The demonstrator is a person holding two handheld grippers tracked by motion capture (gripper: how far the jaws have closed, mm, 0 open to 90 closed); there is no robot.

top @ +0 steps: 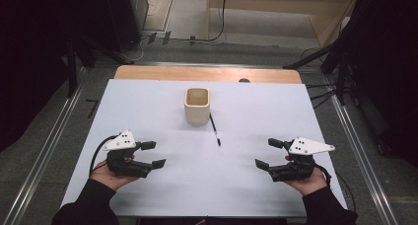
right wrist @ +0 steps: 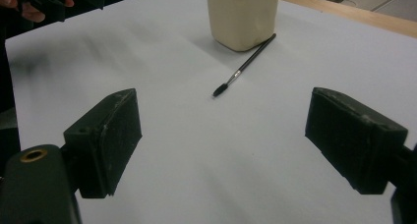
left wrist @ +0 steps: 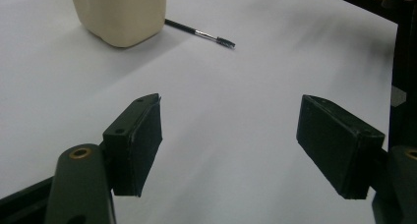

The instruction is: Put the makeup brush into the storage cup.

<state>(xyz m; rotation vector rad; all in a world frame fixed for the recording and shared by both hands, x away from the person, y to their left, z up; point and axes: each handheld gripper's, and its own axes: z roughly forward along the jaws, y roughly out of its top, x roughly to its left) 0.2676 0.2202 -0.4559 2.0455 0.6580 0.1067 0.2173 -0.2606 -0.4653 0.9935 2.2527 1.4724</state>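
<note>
Both forearms enter from the near edge of the table (top: 148, 195), hands palm-up under the tools and resting low near the white surface. The left gripper (top: 152, 154) sits at the near left, the right gripper (top: 269, 153) at the near right, well apart, each angled inward toward the centre. Both sets of jaws stand wide apart with nothing between them.

A cream square cup (top: 197, 105) stands upright mid-table. A thin black brush (top: 214, 130) lies flat just beside its right-hand base, bristle end toward the person.

The high view shows the cup's hollow interior; the gripper views show its lower walls and the brush's metal ferrule (right wrist: 235, 74).

No legible writing or brand is seen.
</note>
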